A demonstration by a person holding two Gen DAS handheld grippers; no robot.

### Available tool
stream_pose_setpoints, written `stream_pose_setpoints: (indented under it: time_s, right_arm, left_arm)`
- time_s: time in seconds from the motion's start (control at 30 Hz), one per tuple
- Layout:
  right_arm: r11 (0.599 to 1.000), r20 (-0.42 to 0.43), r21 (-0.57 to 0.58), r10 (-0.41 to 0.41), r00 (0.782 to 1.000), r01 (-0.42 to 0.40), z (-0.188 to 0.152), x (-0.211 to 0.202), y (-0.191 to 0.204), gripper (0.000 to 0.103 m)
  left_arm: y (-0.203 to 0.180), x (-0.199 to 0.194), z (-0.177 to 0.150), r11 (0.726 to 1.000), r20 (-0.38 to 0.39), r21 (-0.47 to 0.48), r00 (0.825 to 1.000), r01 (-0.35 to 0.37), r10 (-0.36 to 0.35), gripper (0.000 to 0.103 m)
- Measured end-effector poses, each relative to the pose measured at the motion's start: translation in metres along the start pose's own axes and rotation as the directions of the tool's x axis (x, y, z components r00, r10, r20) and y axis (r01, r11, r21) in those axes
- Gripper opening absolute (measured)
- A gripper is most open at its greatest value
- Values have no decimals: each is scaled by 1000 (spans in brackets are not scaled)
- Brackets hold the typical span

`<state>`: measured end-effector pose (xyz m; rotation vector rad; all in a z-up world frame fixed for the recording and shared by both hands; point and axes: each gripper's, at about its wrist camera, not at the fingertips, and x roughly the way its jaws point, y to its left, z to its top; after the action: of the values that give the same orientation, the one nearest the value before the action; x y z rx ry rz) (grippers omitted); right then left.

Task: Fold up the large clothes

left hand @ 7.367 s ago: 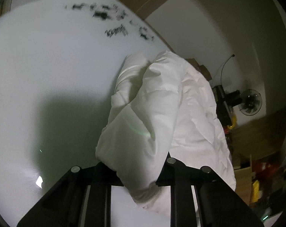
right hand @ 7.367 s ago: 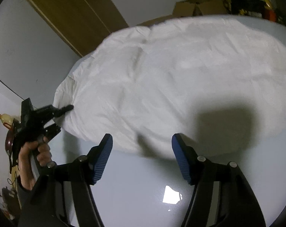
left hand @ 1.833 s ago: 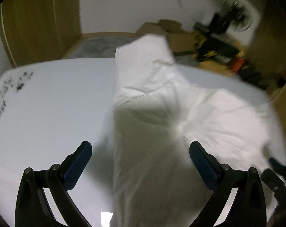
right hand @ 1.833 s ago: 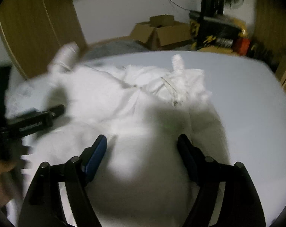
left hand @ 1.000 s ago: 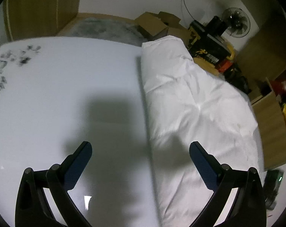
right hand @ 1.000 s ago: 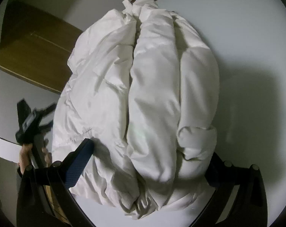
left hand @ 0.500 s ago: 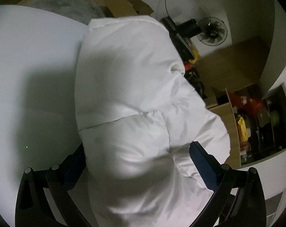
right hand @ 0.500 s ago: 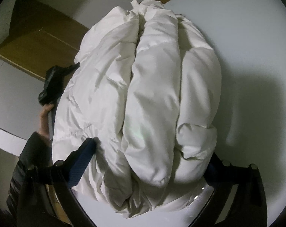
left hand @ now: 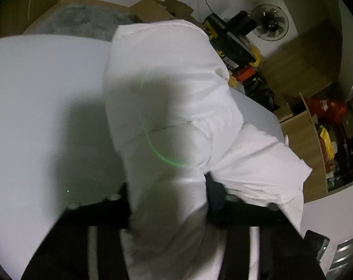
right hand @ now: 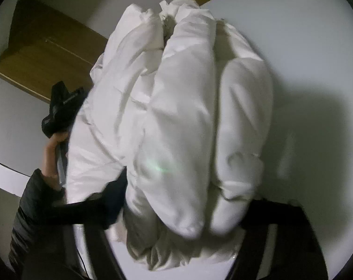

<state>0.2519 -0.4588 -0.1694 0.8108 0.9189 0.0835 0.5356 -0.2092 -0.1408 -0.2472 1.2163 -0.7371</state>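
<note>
A white puffy jacket (left hand: 171, 88) lies bunched on a white table (left hand: 36, 88). My left gripper (left hand: 168, 198) is shut on a thick fold of the jacket at its near end. In the right wrist view the jacket (right hand: 181, 102) shows as a rolled bundle of padded folds, and my right gripper (right hand: 183, 210) is closed on its near end, with the fingertips buried in fabric. The left gripper (right hand: 64, 107) shows there too, at the jacket's left side, held by a hand.
Beyond the table edge the floor holds cardboard boxes (left hand: 157, 7), a fan (left hand: 269, 23), a black and yellow case (left hand: 230, 46) and a wooden shelf with clutter (left hand: 321, 130). A wooden door (right hand: 43, 53) stands at the left in the right wrist view.
Both grippers have closed from wide open onto the near ends of the jacket. The jacket bundle has shifted slightly and sits closer to both cameras.
</note>
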Motion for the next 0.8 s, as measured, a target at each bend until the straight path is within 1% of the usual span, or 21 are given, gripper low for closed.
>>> stream_pose_setpoints:
  time_s: [0.07, 0.17, 0.2, 0.27, 0.4, 0.53, 0.63, 0.73, 0.8]
  right_arm:
    - [1000, 24, -12, -3, 1000, 3, -3, -8, 9, 44]
    - [1000, 38, -21, -6, 999, 7, -9, -18, 24, 34]
    - [1000, 33, -28, 4, 999, -3, -12, -21, 30, 34]
    - [998, 29, -60, 30, 999, -29, -21, -28, 46, 33]
    - [990, 29, -124, 76, 997, -72, -46, -43, 82, 33]
    - [980, 13, -172, 101, 995, -98, -81, -49, 109, 33]
    - [978, -22, -176, 109, 994, -111, -112, -45, 118, 33]
    - [978, -57, -181, 95, 994, -104, -140, -42, 120, 33]
    - [977, -73, -196, 66, 995, -79, -165, -43, 119, 33]
  left_arm:
    - [-6, -11, -4, 1000, 11, 19, 1000, -15, 15, 25]
    - [-15, -37, -11, 999, 42, 36, 999, -34, 32, 22]
    - [-20, -43, -13, 998, 50, 48, 998, -42, 40, 22]
    - [-26, -67, -19, 993, 74, 95, 995, -67, 60, 22]
    - [-26, -117, -32, 989, 104, 121, 992, -83, 70, 22]
    - [-27, -159, -63, 977, 141, 168, 984, -135, 112, 22]
    - [-15, -176, -94, 973, 136, 168, 981, -157, 135, 22]
    - [-2, -180, -124, 981, 110, 133, 986, -142, 127, 22]
    - [5, -178, -143, 984, 90, 124, 989, -129, 118, 22]
